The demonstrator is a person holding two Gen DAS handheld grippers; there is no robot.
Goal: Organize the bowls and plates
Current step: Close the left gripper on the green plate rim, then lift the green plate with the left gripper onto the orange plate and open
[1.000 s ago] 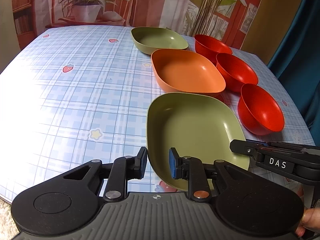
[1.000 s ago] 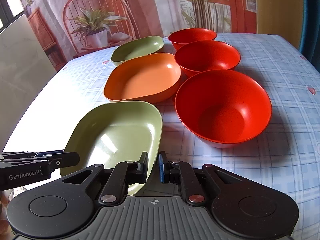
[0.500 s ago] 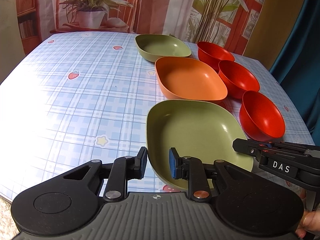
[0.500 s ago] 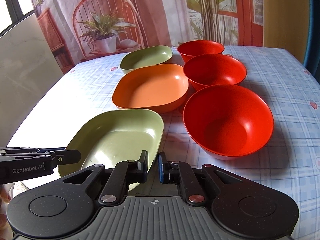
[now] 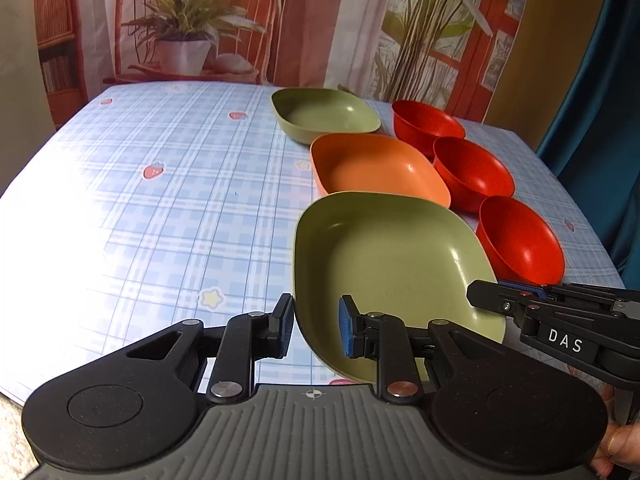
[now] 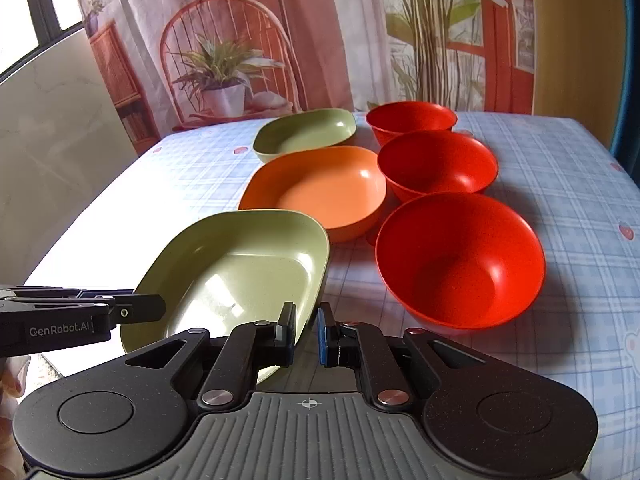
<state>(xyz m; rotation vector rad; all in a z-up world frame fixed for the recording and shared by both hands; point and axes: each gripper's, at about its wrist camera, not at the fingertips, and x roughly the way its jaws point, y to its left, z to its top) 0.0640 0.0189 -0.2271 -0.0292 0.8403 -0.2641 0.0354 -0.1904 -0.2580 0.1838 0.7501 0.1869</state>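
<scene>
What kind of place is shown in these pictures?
Probably a dining table at home: a table under a checked blue cloth with strawberry prints, set with plates and bowls, such as an orange plate. The backdrop behind looks like a printed curtain showing a chair and plants.

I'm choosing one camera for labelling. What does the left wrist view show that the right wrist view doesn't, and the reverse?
Only the left wrist view: the right gripper from the side, lettered DAS, and a yellow star printed on the cloth.

Only the right wrist view: the window and the left gripper from the side.

Both: the near green plate with each gripper closed on its rim, the far green plate, the orange plate, three red bowls and the checked tablecloth.
</scene>
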